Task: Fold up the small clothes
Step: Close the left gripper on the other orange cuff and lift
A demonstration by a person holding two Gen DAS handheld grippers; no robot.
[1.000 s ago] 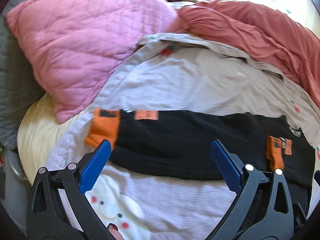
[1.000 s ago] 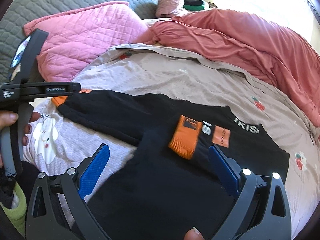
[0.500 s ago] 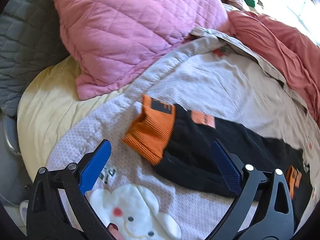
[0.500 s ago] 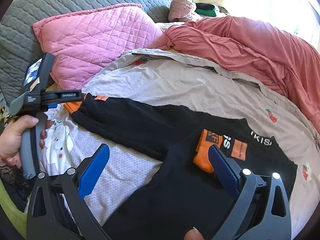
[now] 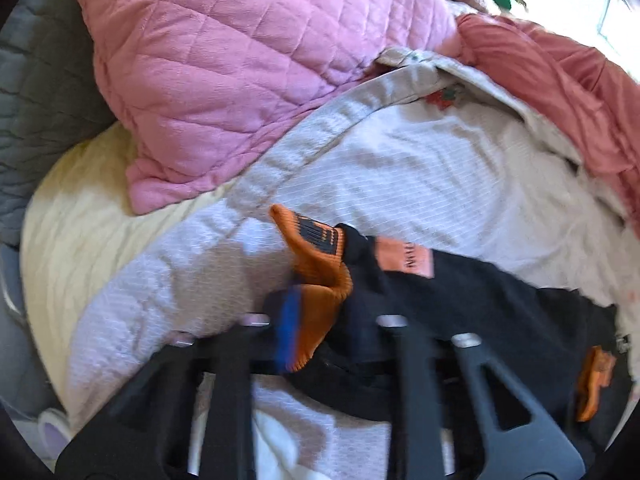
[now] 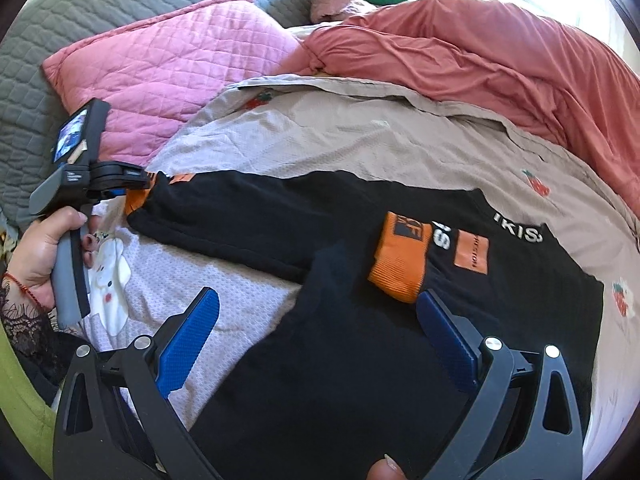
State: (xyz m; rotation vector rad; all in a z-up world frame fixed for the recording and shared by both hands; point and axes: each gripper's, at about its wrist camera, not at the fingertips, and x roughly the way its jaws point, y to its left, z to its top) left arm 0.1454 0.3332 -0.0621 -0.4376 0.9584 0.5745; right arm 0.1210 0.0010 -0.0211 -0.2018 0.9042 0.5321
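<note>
A black sweater (image 6: pixel 360 360) with orange cuffs lies spread on the bed. In the left wrist view its left sleeve (image 5: pixel 460 300) runs to the right, and the sleeve's orange cuff (image 5: pixel 320 280) is bunched up between the jaws of my left gripper (image 5: pixel 312 312), which are closing on it. The blue pad (image 5: pixel 289 320) presses against the cuff. In the right wrist view a hand (image 6: pixel 40 252) holds that left gripper (image 6: pixel 100 180) at the sleeve end. My right gripper (image 6: pixel 316 300) hovers open over the sweater's body, beside the other orange cuff (image 6: pixel 400 260), which is folded inward.
A pink quilted pillow (image 5: pixel 240 60) lies behind the sleeve. A salmon blanket (image 6: pixel 480 60) is heaped at the back right. The beige strawberry-print sheet (image 6: pixel 360 132) lies under the sweater, with grey quilted padding (image 6: pixel 60 40) at the left.
My left gripper dropped onto the sleeve's orange cuff and its wide-open jaws came together on it, lifting and crumpling the cuff. The right gripper stays open over the sweater.
</note>
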